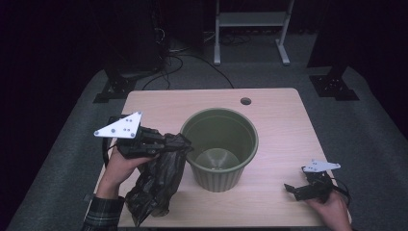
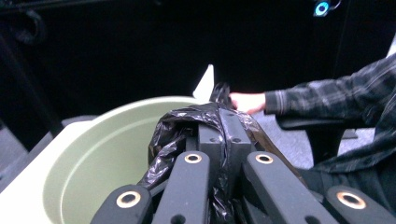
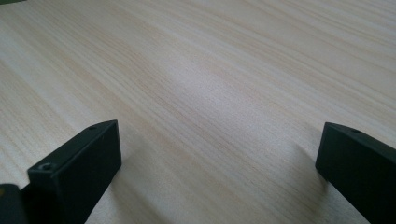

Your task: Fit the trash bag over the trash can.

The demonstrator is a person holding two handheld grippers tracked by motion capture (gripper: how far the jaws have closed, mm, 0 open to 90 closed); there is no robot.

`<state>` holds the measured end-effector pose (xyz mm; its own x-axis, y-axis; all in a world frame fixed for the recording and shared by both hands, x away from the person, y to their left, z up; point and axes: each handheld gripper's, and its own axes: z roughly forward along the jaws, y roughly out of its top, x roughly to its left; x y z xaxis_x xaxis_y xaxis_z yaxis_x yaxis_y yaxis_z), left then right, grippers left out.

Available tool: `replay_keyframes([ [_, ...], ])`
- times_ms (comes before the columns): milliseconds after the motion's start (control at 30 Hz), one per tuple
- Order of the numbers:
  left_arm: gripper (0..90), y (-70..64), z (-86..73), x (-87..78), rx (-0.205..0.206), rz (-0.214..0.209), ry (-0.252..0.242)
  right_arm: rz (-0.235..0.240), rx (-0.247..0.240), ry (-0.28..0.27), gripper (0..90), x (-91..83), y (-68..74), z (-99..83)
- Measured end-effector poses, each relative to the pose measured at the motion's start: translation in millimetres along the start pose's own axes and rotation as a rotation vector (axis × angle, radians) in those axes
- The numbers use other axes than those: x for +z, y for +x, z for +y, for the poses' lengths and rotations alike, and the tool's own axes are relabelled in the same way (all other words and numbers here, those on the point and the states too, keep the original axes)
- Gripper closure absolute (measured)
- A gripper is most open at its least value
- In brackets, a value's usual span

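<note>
Toward the left edge of the tabletop (image 1: 274,115), the left gripper (image 1: 166,143) has its jaws pinched tight on the top of a black plastic bag (image 1: 156,185), and what the coming move turns on is how that pinch lies to the green bin (image 1: 220,149): the bin's rim sits just to the gripper's right, so close that the bunched plastic nearly touches it. From the left gripper view the bin's open mouth (image 2: 112,154) lies ahead and a little to one side of the jaws, with the bag (image 2: 187,126) gathered over the jaw tips. I judge the bag is meant to line the bin, so the left gripper is plainly the nearer one.

The bag hangs long and limp from the grip, its long axis running down and back toward the tabletop's near edge, where its crumpled bottom end rests on the wood. It is thin, glossy and heavily creased (I can't tell where its opening is).

Over by the near right corner the right gripper (image 1: 300,188) rests low on the wood, well apart from the bin, its jaws spread wide with bare tabletop (image 3: 210,93) between them and nothing held.
</note>
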<state>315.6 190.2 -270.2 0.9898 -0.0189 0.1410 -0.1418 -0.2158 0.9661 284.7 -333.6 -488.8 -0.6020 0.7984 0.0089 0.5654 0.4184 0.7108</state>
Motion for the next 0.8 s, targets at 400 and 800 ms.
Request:
replay_keyframes([
  [400,88.7,32.4,42.5,26.3,0.025,-0.066,-0.042,0.0,0.0,0.0,0.0,0.1,-0.1,0.1],
  [800,88.7,52.5,75.2,59.6,0.048,-0.12,-0.081,-0.001,0.001,0.0,0.0,0.2,-0.2,0.2],
])
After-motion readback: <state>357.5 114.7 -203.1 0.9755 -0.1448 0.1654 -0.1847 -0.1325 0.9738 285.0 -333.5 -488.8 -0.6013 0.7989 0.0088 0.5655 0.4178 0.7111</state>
